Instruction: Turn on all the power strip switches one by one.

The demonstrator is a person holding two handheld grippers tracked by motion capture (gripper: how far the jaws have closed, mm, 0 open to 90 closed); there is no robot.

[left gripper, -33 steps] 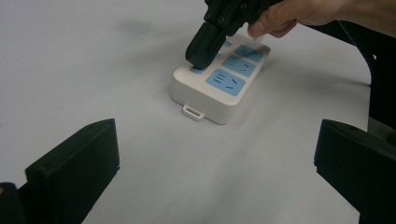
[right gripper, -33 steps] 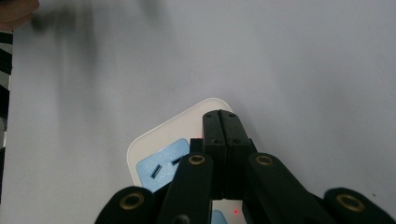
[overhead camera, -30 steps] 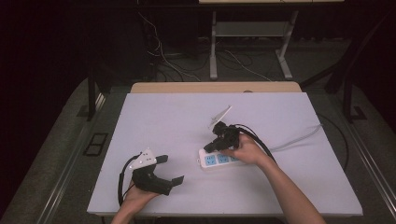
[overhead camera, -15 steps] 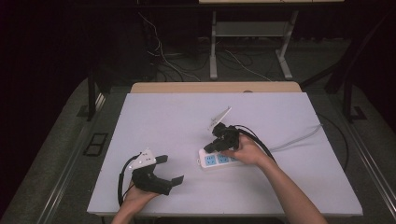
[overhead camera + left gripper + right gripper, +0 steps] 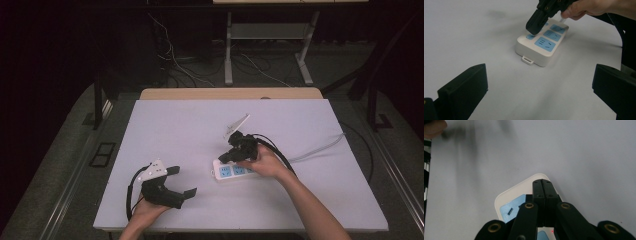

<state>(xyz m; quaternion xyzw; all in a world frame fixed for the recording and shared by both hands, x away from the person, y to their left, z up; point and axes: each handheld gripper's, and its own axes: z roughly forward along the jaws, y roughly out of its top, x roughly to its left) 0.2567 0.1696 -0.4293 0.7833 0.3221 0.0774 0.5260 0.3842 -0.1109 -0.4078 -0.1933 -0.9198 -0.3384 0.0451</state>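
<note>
White power strip (image 5: 235,171) with blue socket faces lies flat on the white worktop (image 5: 180,125), toward the near right of centre, its long axis running roughly left to right in the high view. Its pale cable (image 5: 320,150) trails off to the right across the worktop.

Right tool (image 5: 226,157): jaws closed flat against each other, nothing between them. In the right gripper view the joined tips (image 5: 542,185) sit over the top face of the strip (image 5: 511,195), near its rounded end, beside a blue socket panel. In the left gripper view the same tool (image 5: 534,25) comes down at a slant onto the far left corner of the strip (image 5: 541,50), its tip over a small blue patch there; tip appears to touch the face, though I cannot tell how firmly. The right hand (image 5: 265,162) lies over the right part of the strip.

Left tool (image 5: 186,186): jaws wide apart, empty. It rests low near the front edge of the worktop, well apart from the strip and to its left, jaws pointing toward it. In the left gripper view the strip lies ahead between the two black jaws, on bare worktop, a small hanging tab at its near end
</note>
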